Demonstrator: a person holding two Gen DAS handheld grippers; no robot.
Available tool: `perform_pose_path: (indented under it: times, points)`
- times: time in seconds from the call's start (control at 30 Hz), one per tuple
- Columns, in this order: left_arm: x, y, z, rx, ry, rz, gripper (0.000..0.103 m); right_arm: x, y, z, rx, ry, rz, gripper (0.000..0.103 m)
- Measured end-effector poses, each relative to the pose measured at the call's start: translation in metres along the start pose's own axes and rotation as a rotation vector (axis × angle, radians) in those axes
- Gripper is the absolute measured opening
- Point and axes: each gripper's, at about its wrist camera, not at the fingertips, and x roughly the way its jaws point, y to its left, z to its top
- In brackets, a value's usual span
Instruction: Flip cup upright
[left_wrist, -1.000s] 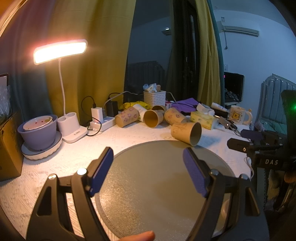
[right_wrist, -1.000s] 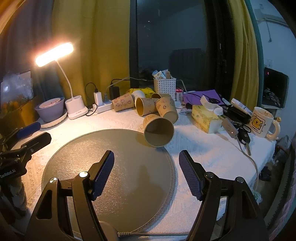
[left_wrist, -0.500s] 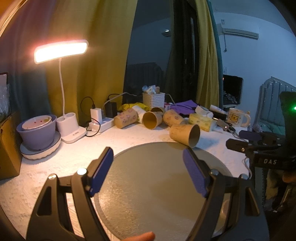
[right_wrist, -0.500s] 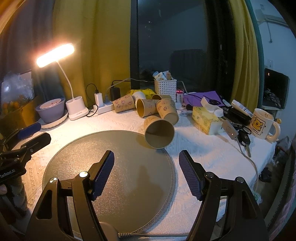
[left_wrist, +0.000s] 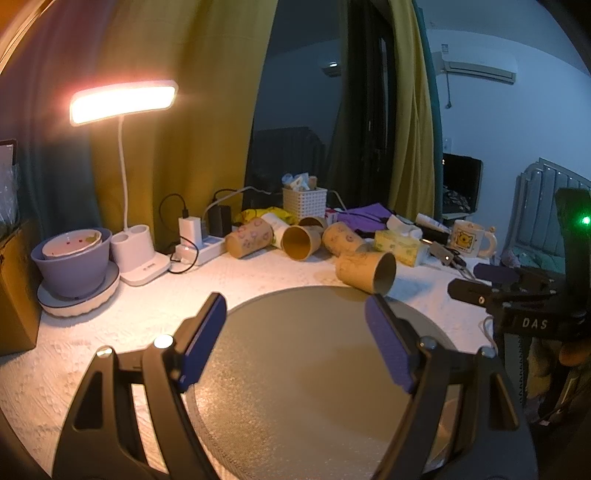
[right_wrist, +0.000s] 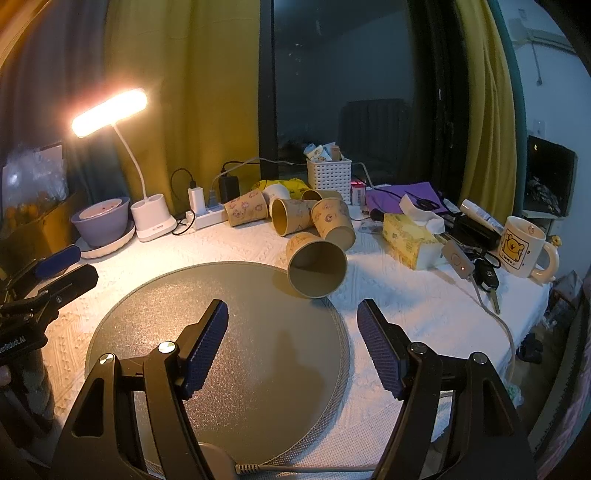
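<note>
Both tongs, left (left_wrist: 295, 339) and right (right_wrist: 291, 343), gaped wide and empty while the cup (right_wrist: 317, 267) lay sideways at the mat's (right_wrist: 221, 350) one-o'clock edge.

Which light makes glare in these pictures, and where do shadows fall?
Left wrist view: the desk lamp glares with a halo, and straight edges bend from the fisheye. Right wrist view: the same lamp blooms; the right gripper casts a dark shadow on the round mat.

tan paper cup (right_wrist: 317, 267) (left_wrist: 366, 270) with faint print, lying on its side, open mouth facing the camera, resting at the round grey mat's (right_wrist: 221, 332) far edge
</note>
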Motion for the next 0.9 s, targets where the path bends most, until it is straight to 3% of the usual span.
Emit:
perform_pose_path:
  times: [0.9]
  points:
    - [-0.002, -0.003, -0.0008, 0.0, -0.001, -0.014, 0.079, 0.0006, -0.0008, -0.0001, 0.0, 0.002, 0.0, 0.076]
